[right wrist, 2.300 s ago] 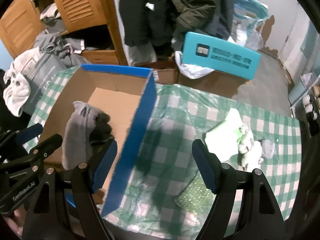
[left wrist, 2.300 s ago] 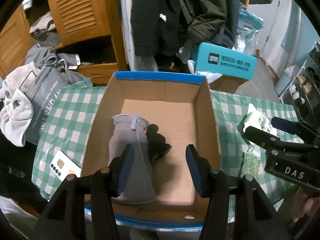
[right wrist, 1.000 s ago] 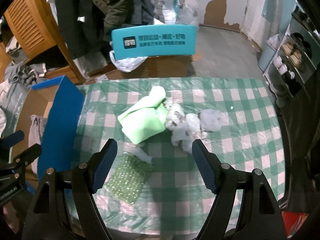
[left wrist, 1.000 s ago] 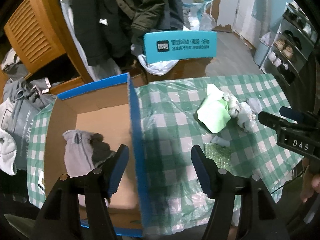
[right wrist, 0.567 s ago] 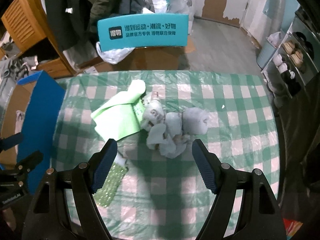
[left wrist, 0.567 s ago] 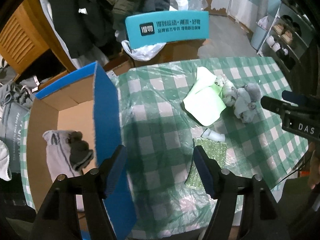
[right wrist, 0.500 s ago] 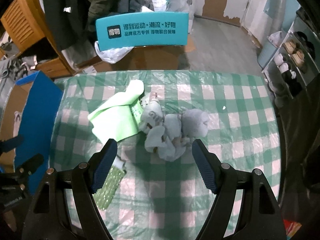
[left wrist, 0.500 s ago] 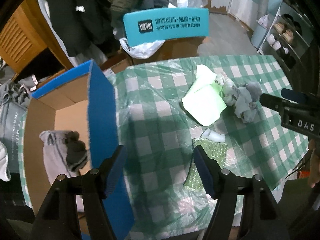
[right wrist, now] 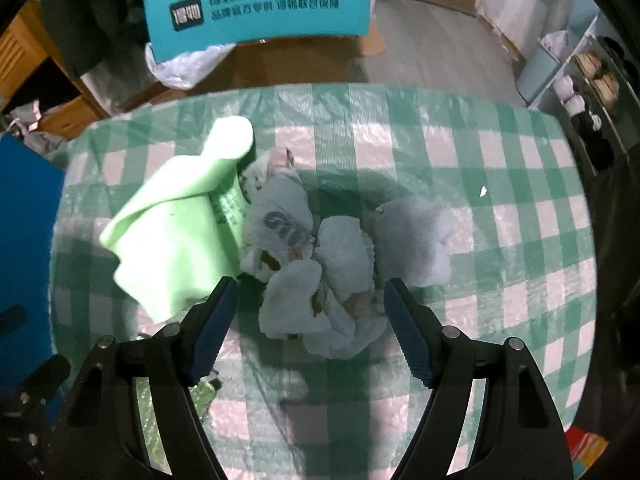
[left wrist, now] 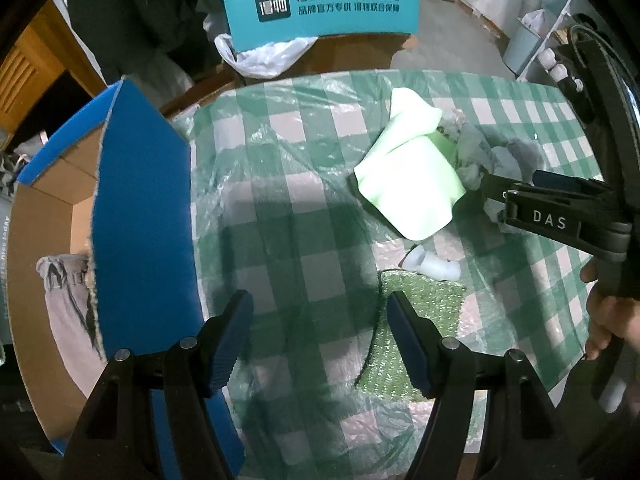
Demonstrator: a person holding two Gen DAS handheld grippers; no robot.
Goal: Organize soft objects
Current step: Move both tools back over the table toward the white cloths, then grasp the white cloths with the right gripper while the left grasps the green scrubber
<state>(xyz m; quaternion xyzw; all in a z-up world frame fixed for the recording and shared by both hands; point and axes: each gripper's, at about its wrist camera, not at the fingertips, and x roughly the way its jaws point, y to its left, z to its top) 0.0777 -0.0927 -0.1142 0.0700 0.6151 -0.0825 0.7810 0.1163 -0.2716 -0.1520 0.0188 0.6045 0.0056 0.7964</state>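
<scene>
My left gripper (left wrist: 320, 320) stands open over the green checked tablecloth (left wrist: 280, 208), with nothing between its fingers. A glittery green scrub pad (left wrist: 424, 312) lies just beside its right finger. My right gripper (right wrist: 310, 320) is open and hangs just above a crumpled pale blue-white bundle (right wrist: 332, 264), which shows between its fingers without the pads touching it. A light green cloth (right wrist: 180, 232) lies against the bundle's left side, seen also in the left wrist view as the green cloth (left wrist: 408, 184). A grey glove (left wrist: 64, 292) lies inside the cardboard box (left wrist: 140, 220) at the left.
The box's tall blue wall stands close to the left gripper. A small white item (left wrist: 432, 266) lies above the scrub pad. A person's hand (left wrist: 604, 320) holds the right gripper at the table's right edge. A teal sign (right wrist: 256, 4) and cartons stand behind the table.
Both grippers have swung right, away from the box, and come down towards the table. The bundle now fills the space between the right fingers. The scrub pad is now beside the left gripper.
</scene>
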